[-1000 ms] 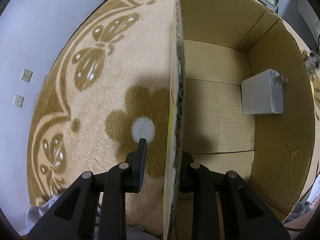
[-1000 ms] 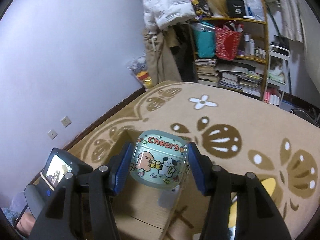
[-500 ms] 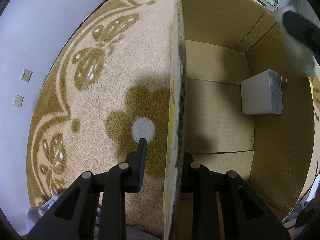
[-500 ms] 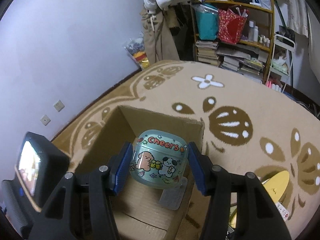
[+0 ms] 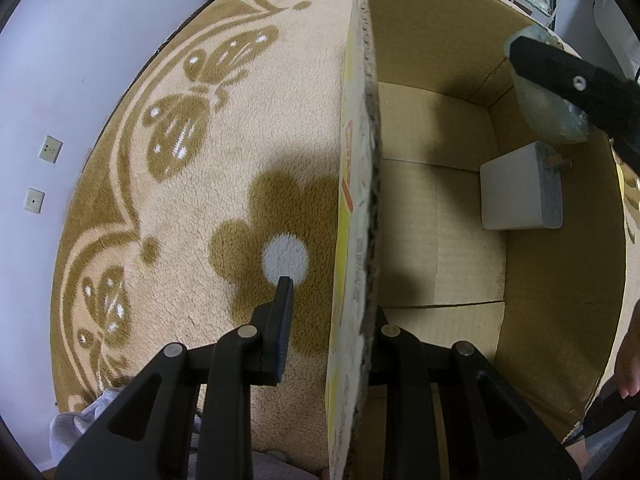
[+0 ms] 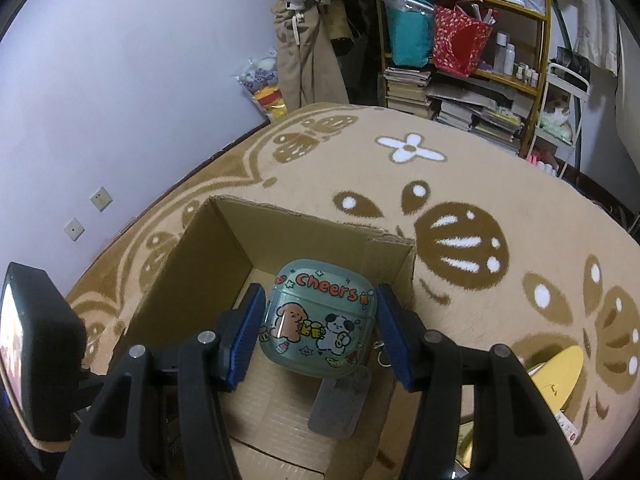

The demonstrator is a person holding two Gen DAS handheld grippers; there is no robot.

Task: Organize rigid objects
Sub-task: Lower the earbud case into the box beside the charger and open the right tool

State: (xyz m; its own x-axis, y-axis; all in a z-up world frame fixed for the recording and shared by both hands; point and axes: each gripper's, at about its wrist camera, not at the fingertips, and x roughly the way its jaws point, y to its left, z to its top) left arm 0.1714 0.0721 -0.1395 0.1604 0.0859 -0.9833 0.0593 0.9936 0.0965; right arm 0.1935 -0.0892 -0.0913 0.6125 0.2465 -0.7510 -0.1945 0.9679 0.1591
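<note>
Right hand-held gripper (image 6: 318,334) clamps the teal "Cheers" case (image 6: 318,322), held above the open cardboard box (image 6: 192,280). Left hand-held gripper (image 5: 326,330) straddles the box's left wall, fingers apart, not clamped. Inside, on the box floor: white charger (image 5: 520,192), right side.

Left wrist view: looks steeply down along the left gripper (image 5: 326,320), very near one wall of the cardboard box (image 5: 560,300), the wall's edge splitting the frame between rug (image 5: 180,220) and box floor. Right wrist view: set higher above the box (image 6: 192,280), faces forward and down past the right gripper (image 6: 320,320) toward rug (image 6: 480,184), wall (image 6: 120,60) and shelf (image 6: 500,12). Shared: box interior, rug, and probably the same two wall sockets (image 5: 44,172) (image 6: 88,214); the right gripper (image 5: 576,88) enters the left view at upper right.
</note>
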